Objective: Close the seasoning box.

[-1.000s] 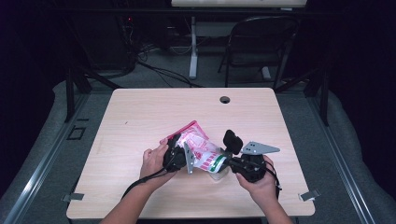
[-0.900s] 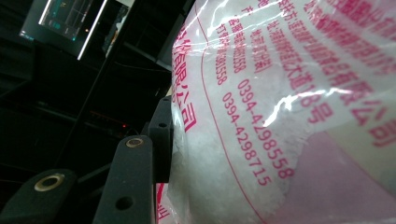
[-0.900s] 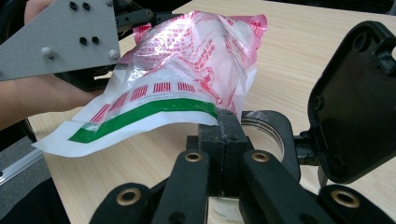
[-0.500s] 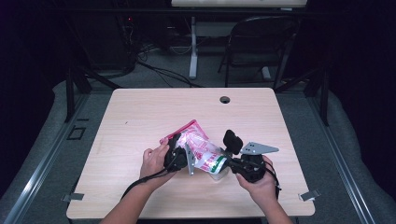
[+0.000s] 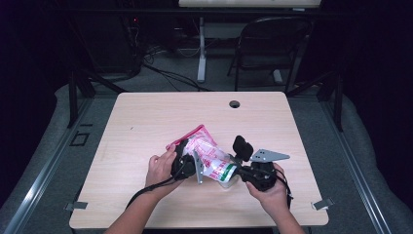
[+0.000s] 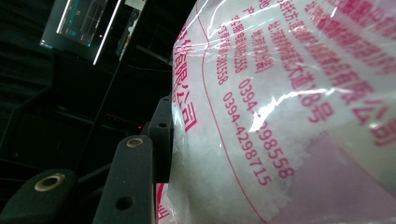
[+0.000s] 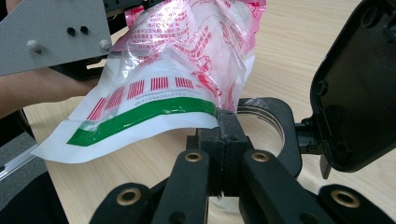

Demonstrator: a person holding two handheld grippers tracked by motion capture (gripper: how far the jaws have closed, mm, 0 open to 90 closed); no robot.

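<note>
Both forearms enter from the near edge, converging inward; left hand grips the left gripper, jaws partly apart; right hand grips the right gripper, jaws fully closed (pads pressed together).

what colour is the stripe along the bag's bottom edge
Green, on the clear plastic bag with red print; clearest in the right gripper view.

High cam looks down at table; tool cams sit close (sharing bag).
</note>
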